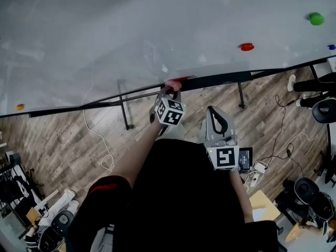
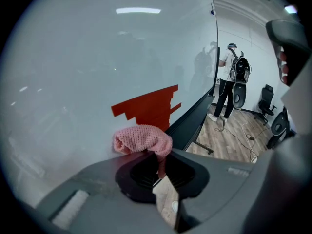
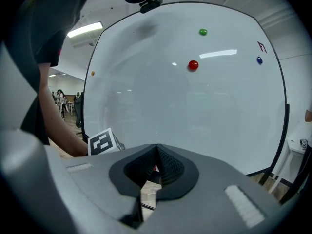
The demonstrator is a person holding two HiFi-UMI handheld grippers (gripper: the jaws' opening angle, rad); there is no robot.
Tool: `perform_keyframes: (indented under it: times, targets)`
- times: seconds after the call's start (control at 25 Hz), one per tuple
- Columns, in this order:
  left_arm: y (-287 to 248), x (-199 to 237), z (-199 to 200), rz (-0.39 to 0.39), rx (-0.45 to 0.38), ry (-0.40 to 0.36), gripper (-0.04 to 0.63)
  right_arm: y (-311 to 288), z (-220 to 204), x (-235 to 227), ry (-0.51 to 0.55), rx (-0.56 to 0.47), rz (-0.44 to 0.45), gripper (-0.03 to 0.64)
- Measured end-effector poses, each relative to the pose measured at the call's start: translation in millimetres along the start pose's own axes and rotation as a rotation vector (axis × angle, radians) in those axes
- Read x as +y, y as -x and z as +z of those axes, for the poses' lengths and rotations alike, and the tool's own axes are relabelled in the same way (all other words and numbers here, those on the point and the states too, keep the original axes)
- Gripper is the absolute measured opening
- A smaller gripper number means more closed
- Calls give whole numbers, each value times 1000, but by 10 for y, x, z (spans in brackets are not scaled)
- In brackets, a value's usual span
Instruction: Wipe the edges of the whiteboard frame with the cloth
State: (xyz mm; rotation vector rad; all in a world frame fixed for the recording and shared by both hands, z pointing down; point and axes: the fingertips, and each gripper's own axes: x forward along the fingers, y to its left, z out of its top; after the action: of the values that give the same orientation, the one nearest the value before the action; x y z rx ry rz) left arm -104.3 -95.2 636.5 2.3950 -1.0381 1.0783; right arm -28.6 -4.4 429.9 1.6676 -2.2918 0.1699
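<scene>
A pink knitted cloth [image 2: 142, 139] is pinched in my left gripper [image 2: 160, 164], which is shut on it. The cloth presses against the whiteboard [image 2: 97, 57] just above its dark bottom frame [image 2: 192, 118], beside a red patch [image 2: 146, 105]. In the head view the left gripper [image 1: 169, 92] meets the frame's lower edge [image 1: 220, 79] with the cloth [image 1: 173, 85] at its tip. My right gripper [image 1: 216, 121] hangs back from the board over the floor, its jaws shut with nothing between them; in its own view the right gripper [image 3: 157, 156] faces the whiteboard [image 3: 185, 96].
Magnets stick to the board: red [image 1: 247, 46], green [image 1: 316, 18], blue [image 1: 331, 47], orange [image 1: 19, 107]. The board's stand legs [image 1: 125, 114] and cables [image 1: 102, 140] lie on the wood floor. Office chairs [image 1: 310, 193] stand at the right. A person [image 2: 229, 82] stands far along the board.
</scene>
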Motion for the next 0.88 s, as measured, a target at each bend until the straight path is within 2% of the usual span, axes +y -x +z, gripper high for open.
perform_keyframes:
  times: [0.36,0.88]
  targets:
    - [-49,-29,21,36,-1,2,34,3,-81,-241,4,4,24,2]
    - [-136,-91,136,120,29,70,34,-128,-57,-665,9,-3,131,2]
